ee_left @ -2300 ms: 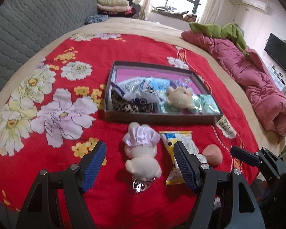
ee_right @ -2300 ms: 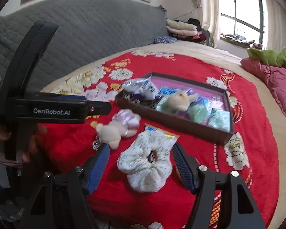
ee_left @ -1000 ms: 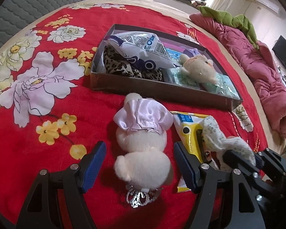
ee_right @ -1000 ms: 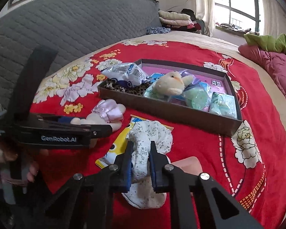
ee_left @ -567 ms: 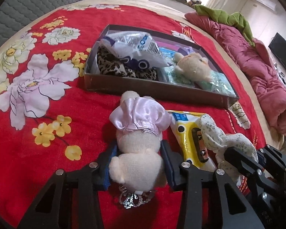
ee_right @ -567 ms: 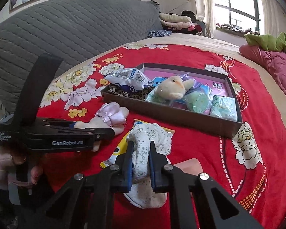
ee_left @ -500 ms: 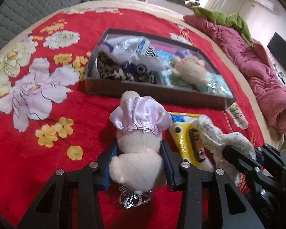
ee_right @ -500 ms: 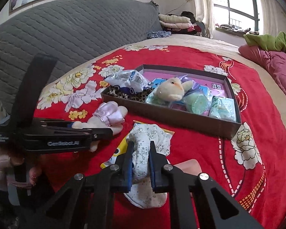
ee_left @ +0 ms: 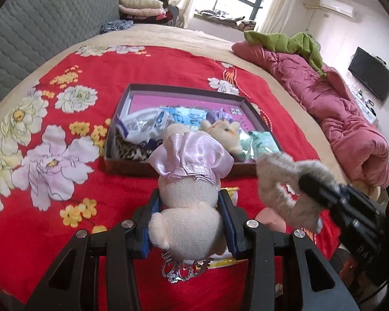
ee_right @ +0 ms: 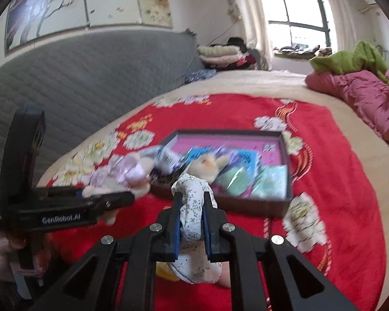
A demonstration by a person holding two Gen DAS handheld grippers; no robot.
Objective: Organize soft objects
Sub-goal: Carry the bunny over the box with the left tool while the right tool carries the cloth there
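- Your left tool (ee_left: 189, 223) is clamped on the plush toy (ee_left: 188, 207) around its cream body, blue pads squeezing both sides. The toy is up off the red floral bedspread (ee_left: 64, 202), with its pink satin dress pointing away toward the box and a little silver crown charm (ee_left: 180, 272) dangling below the fingers.
- That left tool tilts down toward the bed. In the right wrist view you can see your hand (ee_right: 5, 254) wrapped round its handle at the far left.
- Your right tool (ee_right: 192, 215) is pinched nearly shut on the white floral scrunchie (ee_right: 194, 207). The fabric bunches up above the pads and hangs in a loop below them, clear of the bed.
- From the left wrist view the scrunchie shows blurry to the right of the toy, level with it.
- The brown box (ee_left: 132, 167) sits ahead of both tools, already holding a cream plush (ee_left: 224, 136), a leopard-print piece (ee_left: 128, 150) and some plastic packets (ee_left: 153, 123).
- A yellow packet (ee_left: 230, 190) lies on the bedspread under the toy, mostly hidden.
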